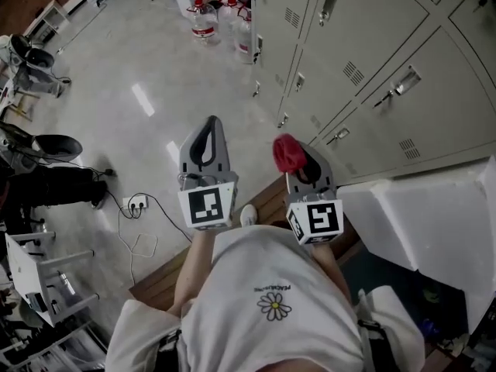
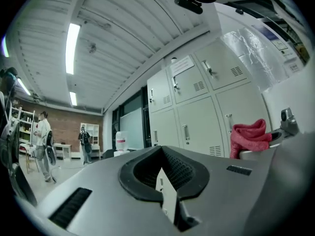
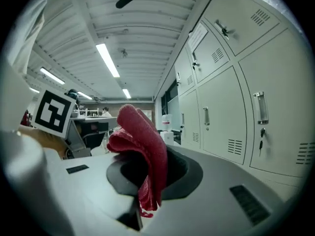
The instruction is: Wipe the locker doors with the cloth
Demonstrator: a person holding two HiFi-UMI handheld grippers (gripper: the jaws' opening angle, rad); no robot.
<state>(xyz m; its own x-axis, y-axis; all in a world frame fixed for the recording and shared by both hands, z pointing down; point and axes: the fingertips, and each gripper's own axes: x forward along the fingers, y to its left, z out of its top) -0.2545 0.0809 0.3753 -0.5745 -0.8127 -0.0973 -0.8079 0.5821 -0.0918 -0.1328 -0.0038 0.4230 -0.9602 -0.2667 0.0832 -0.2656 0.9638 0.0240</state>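
Red terry-looking cloth [image 1: 289,153] sits pinched in the right gripper [image 1: 301,161], jaws closed on it, w/ a folded wad sticking up past the tips & a frayed bit hanging below. It's in the air, near the lockers [image 1: 364,76] but not touching any door. Just beside it the left gripper [image 1: 209,130] is closed too, tips met, nothing in it. Head view alone shows the person's white shirt, the glossy pale floor [image 1: 139,91], a power strip [image 1: 136,203] w/ its cable, water bottles [image 1: 204,18] at the far end of the locker row & a white wrapped block [image 1: 434,215] close on the right. Left gripper view adds people [image 2: 43,141] far off by a brick wall. Right gripper view gives door detail: vert. handles, louvre vents, a key hanging under one handle. Plenty of open floor on the left; the right side is hemmed in by block & lockers. Doors are flat beige-grey sheet metal; gripper bodies smooth grey w/ ribbed black pads.
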